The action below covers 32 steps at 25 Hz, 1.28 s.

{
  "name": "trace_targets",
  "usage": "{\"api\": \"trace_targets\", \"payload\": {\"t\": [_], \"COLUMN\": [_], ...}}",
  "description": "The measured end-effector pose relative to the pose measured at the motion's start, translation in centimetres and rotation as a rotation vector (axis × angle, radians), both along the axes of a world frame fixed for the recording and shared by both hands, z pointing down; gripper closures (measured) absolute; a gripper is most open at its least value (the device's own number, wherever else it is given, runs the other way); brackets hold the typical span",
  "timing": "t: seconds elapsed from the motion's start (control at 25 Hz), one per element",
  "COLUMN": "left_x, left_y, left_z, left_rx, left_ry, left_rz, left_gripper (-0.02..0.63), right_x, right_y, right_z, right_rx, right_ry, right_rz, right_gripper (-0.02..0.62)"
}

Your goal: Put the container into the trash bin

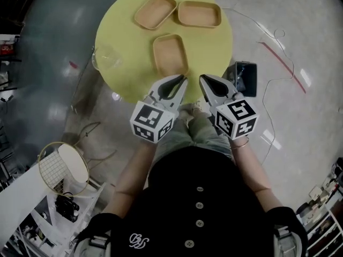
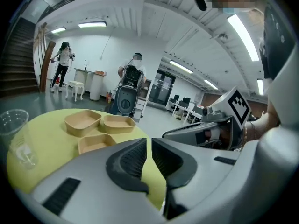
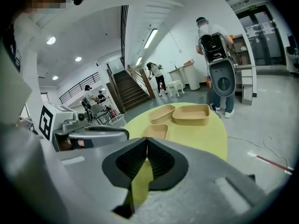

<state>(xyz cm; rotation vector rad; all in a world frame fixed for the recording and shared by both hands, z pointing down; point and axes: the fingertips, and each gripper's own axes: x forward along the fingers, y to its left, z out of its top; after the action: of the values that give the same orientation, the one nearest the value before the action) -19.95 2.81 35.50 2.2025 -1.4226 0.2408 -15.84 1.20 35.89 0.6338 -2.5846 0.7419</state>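
Head view, looking steeply down: a person in a black buttoned top holds both forearms forward, close together and roughly parallel, over their own legs. Each hand carries a pair of grey tongs topped by a cube of square black-and-white markers.

The left tongs (image 1: 183,78) and the right tongs (image 1: 203,78) sit side by side. Their tips point forward over the near edge of a round yellow counter (image 1: 123,36). The left gripper view shows the left tongs closed to a thin slit, with nothing between the ribbed pads. The right gripper view shows the right tongs meeting at their tips, also empty.

On the floor to the person's left sits a round gold wire-mesh bin (image 1: 63,167), well apart from the counter.

On the counter, a tan shallow rectangular container (image 1: 170,54) lies just beyond the tongs, empty. A second tan container (image 1: 155,10) and a third tan container (image 1: 199,13) lie side by side at the far edge, both empty. A clear plastic cup (image 1: 105,58) stands at the counter's left edge.
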Motion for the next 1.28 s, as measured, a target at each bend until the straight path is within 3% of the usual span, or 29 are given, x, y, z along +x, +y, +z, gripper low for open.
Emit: {"api": "trace_targets", "payload": {"t": [0.44, 0.52, 0.76, 1.16, 1.28], "left_x": [-1.8, -2.0, -1.4, -0.1, 0.1], "left_y": [-1.4, -1.5, -1.3, -1.3, -1.1], "left_z": [2.3, 2.7, 5.0, 7.6, 8.4], "left_rx": [-0.039, -0.049, -0.107, -0.163, -0.175], "left_ry": [-0.139, -0.16, -0.251, -0.335, -0.411], "left_rz": [0.01, 0.024, 0.118, 0.276, 0.328], "left_gripper": [0.58, 0.554, 0.499, 0.499, 0.499], "right_x": [-1.1, -1.3, -1.3, -0.3, -0.2], "right_y": [-1.5, -1.8, -2.0, -2.4, -2.6], "right_z": [2.5, 2.8, 3.7, 4.8, 4.9], "right_rx": [-0.065, -0.069, -0.094, -0.121, -0.139], "right_ry": [0.032, 0.032, 0.047, 0.067, 0.046], "right_rz": [-0.032, -0.029, -0.027, -0.022, -0.007], "right_gripper": [0.592, 0.592, 0.592, 0.592, 0.592]}}
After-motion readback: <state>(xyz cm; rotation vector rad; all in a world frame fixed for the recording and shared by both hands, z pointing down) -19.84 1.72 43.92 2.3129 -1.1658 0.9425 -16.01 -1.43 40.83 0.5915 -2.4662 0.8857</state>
